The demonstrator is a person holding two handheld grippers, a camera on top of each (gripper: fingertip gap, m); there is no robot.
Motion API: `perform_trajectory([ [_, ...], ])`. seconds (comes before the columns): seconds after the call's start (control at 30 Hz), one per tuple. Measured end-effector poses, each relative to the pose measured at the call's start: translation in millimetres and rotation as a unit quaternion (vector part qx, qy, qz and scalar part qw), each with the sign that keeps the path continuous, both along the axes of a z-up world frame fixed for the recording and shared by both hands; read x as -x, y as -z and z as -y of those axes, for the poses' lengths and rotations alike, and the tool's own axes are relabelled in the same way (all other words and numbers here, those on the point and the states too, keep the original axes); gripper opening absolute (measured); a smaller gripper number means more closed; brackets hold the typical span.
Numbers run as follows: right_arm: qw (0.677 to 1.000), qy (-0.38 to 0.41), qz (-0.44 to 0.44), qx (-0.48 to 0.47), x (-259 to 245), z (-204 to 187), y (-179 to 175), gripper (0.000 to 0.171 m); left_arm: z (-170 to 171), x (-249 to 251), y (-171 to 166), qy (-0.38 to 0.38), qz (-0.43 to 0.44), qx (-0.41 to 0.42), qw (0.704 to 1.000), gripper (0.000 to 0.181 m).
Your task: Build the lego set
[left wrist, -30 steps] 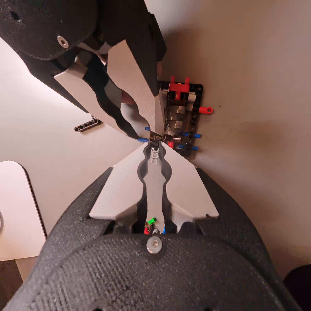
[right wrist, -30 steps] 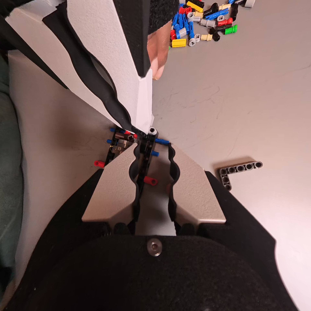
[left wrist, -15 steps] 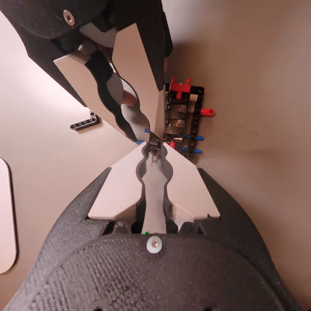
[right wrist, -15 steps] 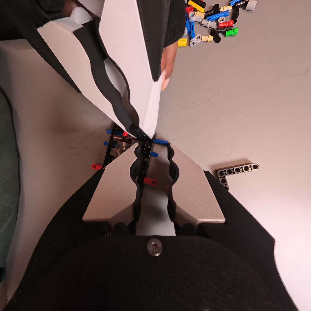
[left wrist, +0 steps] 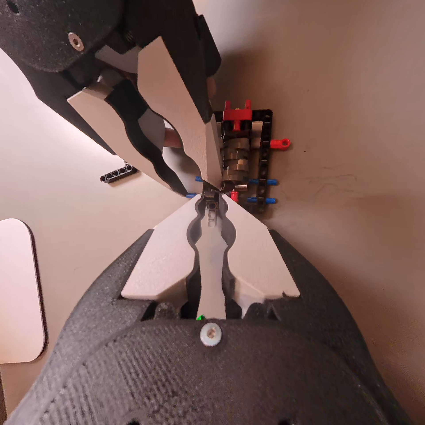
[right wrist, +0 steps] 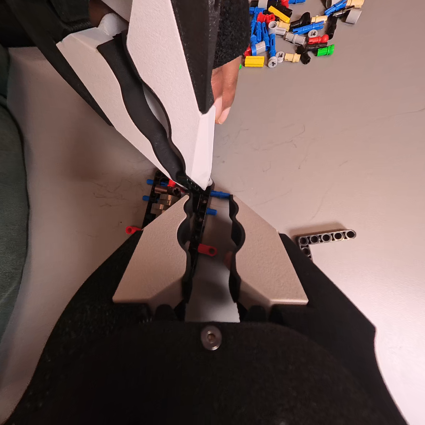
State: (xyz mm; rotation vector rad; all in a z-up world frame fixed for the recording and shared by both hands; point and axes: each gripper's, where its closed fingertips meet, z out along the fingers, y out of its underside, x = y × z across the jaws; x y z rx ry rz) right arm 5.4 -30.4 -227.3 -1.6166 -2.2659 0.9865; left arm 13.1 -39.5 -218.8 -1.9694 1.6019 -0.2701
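Observation:
The lego build (left wrist: 264,149) is a black frame with grey gears, a red block at its far end, and blue and red pins; it lies flat on the table. My left gripper (left wrist: 210,196) is shut on a light grey beam (left wrist: 211,220), holding its end against the near left corner of the frame. My right gripper (right wrist: 209,197) is open and straddles the frame's long black side beam (right wrist: 199,220), which rests against its left finger. In the right wrist view the left gripper (right wrist: 197,184) comes down steeply from above onto that corner.
A dark grey L-shaped beam (right wrist: 326,238) lies loose on the table to the right of the right gripper, and also shows in the left wrist view (left wrist: 119,172). A pile of small coloured pieces (right wrist: 292,34) lies at the far right. A white board (left wrist: 18,287) lies at the left edge. Only a small space, under 4 cm, lies between the two pairs of fingers.
The left gripper has shifted slightly and stands steeper over the frame's corner, still holding the grey beam. The right gripper stays open around the frame's side beam.

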Motion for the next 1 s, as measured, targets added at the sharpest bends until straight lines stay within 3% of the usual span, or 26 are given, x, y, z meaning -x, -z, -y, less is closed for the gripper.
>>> perform_trajectory([
  [1.0, 0.999, -0.041, -0.014, 0.001, 3.7, 5.0, -0.2, 0.023, 8.0, 2.3, 1.1, 0.010, -0.008, 0.021, 1.000, 0.008],
])
